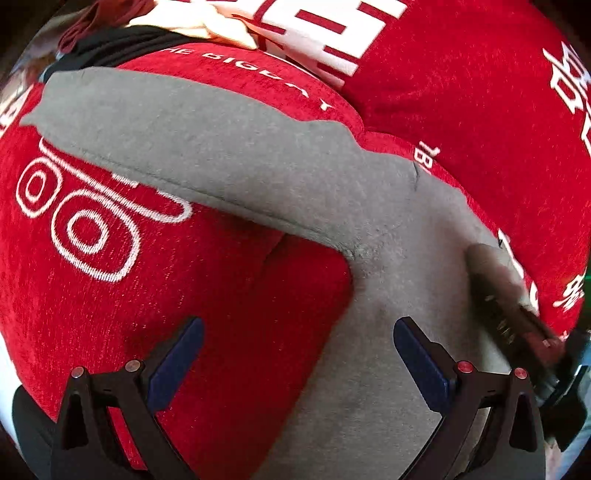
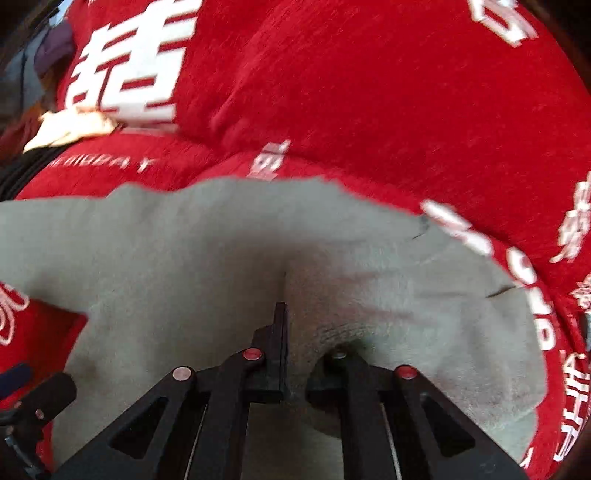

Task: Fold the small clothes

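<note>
A red chenille cover with white lettering (image 1: 461,92) spreads beneath a small grey fleece garment (image 1: 229,155) lying flat, one long sleeve-like arm stretched out. The left claw (image 1: 297,354) hovers wide open, empty, over its edge. The right claw (image 2: 295,332) is pinched shut on the grey cloth.

The red cloth (image 1: 229,295) bears white lettering. Upper centre of the left wrist view: small capitals reading "HE BIGDAY", apparently, with the first letter hidden. Large white Chinese characters (image 1: 317,33) stand at the upper edge, resembling a double-happiness sign. Further characters at the right edge are too blurred to read.
</note>
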`<action>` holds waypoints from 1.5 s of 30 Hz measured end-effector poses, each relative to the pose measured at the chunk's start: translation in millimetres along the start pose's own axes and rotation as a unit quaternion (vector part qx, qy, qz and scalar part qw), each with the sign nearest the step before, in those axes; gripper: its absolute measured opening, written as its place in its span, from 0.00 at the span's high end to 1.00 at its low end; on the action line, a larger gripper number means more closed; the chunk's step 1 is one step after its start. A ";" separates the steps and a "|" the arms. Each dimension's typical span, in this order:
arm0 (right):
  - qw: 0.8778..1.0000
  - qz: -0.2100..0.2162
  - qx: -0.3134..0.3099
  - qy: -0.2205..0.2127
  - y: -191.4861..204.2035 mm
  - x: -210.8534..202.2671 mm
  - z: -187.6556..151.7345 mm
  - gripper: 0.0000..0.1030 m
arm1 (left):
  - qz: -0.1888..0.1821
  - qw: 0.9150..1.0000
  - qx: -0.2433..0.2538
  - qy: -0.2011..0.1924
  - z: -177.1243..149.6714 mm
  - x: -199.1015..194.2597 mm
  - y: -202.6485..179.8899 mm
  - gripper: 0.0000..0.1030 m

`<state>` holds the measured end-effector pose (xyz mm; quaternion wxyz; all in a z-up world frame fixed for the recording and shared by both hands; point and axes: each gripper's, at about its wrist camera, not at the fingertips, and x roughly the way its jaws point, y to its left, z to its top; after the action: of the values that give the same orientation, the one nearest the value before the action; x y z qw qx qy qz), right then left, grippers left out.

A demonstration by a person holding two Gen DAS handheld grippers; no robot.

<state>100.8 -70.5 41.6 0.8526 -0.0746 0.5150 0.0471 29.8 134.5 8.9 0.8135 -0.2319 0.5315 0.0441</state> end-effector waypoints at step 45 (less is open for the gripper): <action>0.989 -0.019 0.145 0.019 -293.6 3.2 -25.4 0.20 | 0.061 0.965 0.253 0.011 -10.9 56.3 -204.1 0.00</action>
<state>126.2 -364.0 50.2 0.8453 0.0394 0.5308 -0.0463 109.8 -61.3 22.9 0.8354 0.0137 0.5476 -0.0450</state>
